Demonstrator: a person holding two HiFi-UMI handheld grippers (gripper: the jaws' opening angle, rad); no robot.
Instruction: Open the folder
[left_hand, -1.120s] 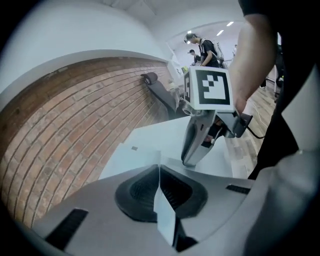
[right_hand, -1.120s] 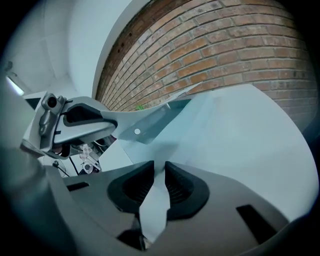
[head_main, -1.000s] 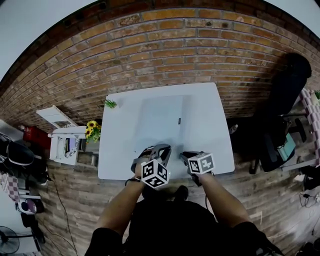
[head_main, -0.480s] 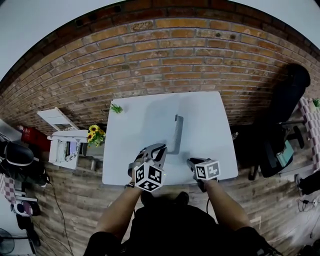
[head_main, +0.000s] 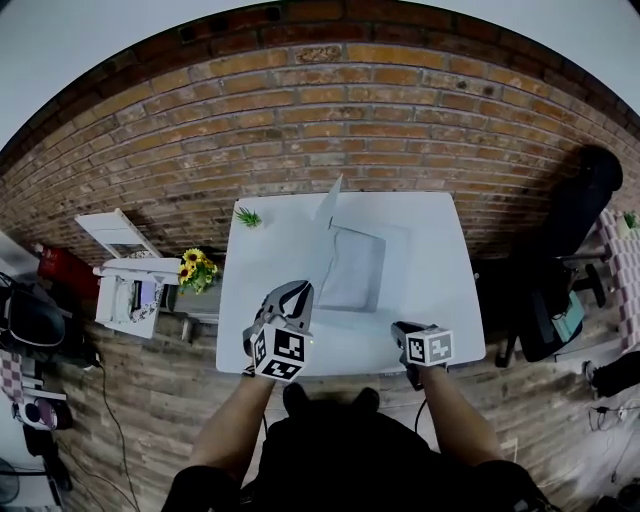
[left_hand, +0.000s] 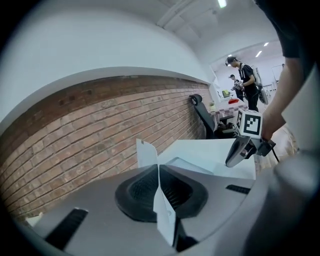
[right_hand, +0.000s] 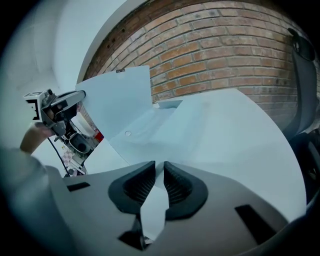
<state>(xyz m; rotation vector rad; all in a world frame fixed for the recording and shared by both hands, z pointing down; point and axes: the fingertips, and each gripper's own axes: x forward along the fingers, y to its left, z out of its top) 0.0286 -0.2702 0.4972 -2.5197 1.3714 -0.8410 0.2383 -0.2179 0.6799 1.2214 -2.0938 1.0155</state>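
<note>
On the table: one folder, pale blue, near the middle of the white table; one small green plant at the far left corner.
Beside the table: one bunch of yellow flowers on a small white stand to the left; one black office chair to the right.
Grippers: two, one in each hand, both at the near side.
Folder state: half open; its cover stands up on edge, tilted, while the lower leaf lies flat on the table.
Edges: far table edge runs along the brick wall; the folder sits clear of all four table edges.
Open room: bare tabletop right of the folder and in front of it.
Left gripper: jaws pressed together on the near edge of the cover, the thin sheet pinched between the pads.
Right gripper: at the front edge of the table, well apart from the folder; jaws drawn almost together with only a slit between, nothing held.
</note>
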